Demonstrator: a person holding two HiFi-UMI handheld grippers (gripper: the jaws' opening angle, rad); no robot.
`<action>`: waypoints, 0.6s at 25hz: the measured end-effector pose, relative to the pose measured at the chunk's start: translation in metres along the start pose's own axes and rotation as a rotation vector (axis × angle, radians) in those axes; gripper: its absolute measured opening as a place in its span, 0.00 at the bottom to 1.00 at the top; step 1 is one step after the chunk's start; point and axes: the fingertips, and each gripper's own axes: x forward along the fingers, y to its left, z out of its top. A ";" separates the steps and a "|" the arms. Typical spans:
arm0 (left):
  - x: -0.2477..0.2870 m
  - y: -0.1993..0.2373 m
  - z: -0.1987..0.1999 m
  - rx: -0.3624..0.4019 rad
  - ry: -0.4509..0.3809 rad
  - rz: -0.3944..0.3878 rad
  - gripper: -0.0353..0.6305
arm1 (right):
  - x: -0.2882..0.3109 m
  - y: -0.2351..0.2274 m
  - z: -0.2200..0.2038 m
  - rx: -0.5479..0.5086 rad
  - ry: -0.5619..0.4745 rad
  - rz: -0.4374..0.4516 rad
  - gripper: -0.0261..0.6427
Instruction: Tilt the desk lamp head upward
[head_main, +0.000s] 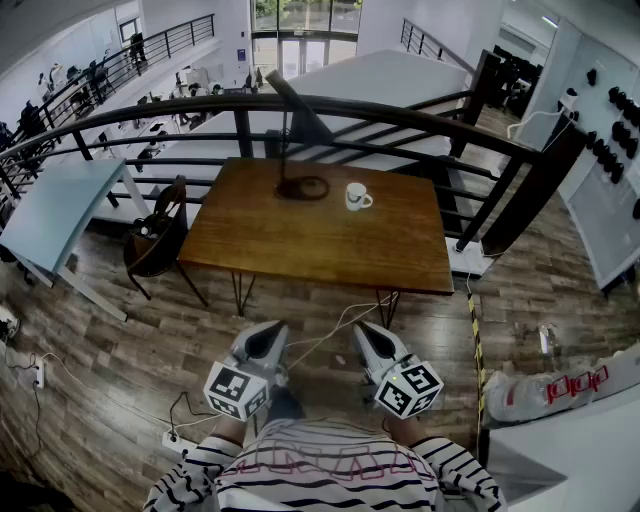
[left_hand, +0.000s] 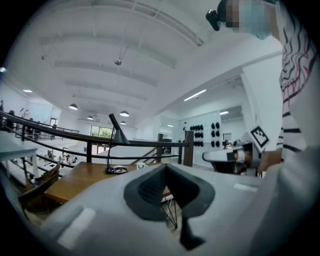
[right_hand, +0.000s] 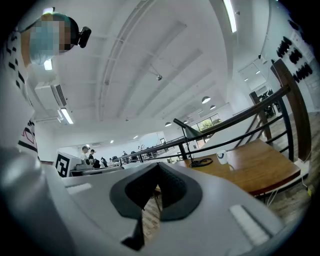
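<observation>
Left tool (head_main: 268, 332) and right tool (head_main: 366, 332) are closed, empty, well short of the tabletop (head_main: 320, 250). The desk lamp (head_main: 285, 140) stands far ahead of them. Pushing its head with closed jaws may slide the base into the nearby mug (head_main: 356, 196).
</observation>
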 end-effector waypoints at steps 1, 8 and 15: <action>0.002 0.002 0.002 0.001 -0.001 0.001 0.06 | 0.003 0.000 0.002 -0.002 -0.002 0.004 0.04; 0.015 0.024 0.003 -0.011 -0.009 0.003 0.06 | 0.025 -0.008 0.013 0.041 -0.064 0.038 0.04; 0.046 0.060 0.006 -0.028 -0.007 -0.005 0.23 | 0.067 -0.035 0.023 0.054 -0.062 0.019 0.25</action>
